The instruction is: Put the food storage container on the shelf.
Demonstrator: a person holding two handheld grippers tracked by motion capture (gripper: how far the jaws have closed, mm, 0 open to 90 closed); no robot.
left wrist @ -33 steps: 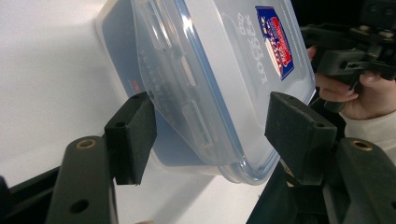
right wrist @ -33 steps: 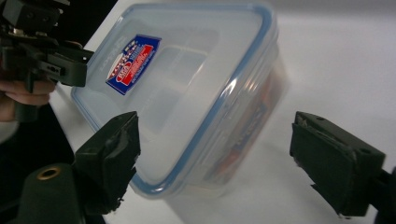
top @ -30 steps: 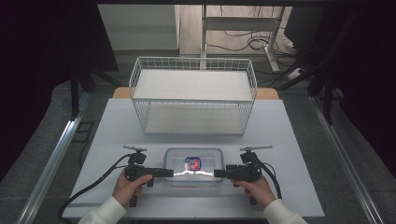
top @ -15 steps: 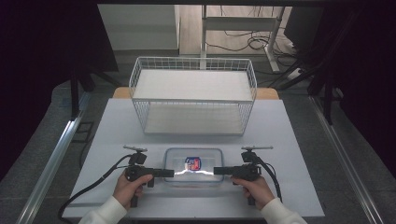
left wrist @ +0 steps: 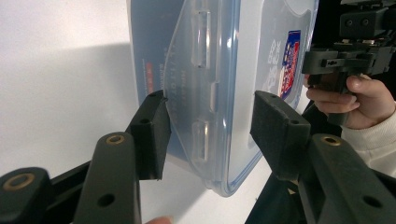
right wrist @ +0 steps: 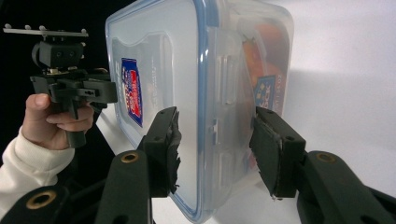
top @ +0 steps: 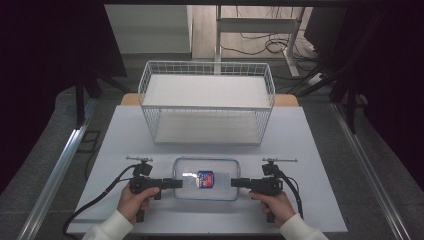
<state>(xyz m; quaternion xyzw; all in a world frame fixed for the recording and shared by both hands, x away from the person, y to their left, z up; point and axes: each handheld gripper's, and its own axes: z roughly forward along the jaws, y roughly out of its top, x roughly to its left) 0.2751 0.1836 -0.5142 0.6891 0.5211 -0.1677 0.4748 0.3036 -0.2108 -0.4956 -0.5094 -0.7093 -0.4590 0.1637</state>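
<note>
Closing from both ends: left gripper (top: 175, 183) and right gripper (top: 234, 183) each straddle short end of clear rectangular plastic lidded container with blue-red label (top: 205, 178). Both jaw pairs have just been narrowing, container end between them. Left pads (left wrist: 150, 135) show gap to container wall, not yet clamped; right pads (right wrist: 164, 149) near or touching, cannot tell. Container lies flat on white table (top: 125, 140), near front edge, long axis running gripper to gripper. White wire basket (top: 207, 102) stands well behind. Hands equally near.
</note>
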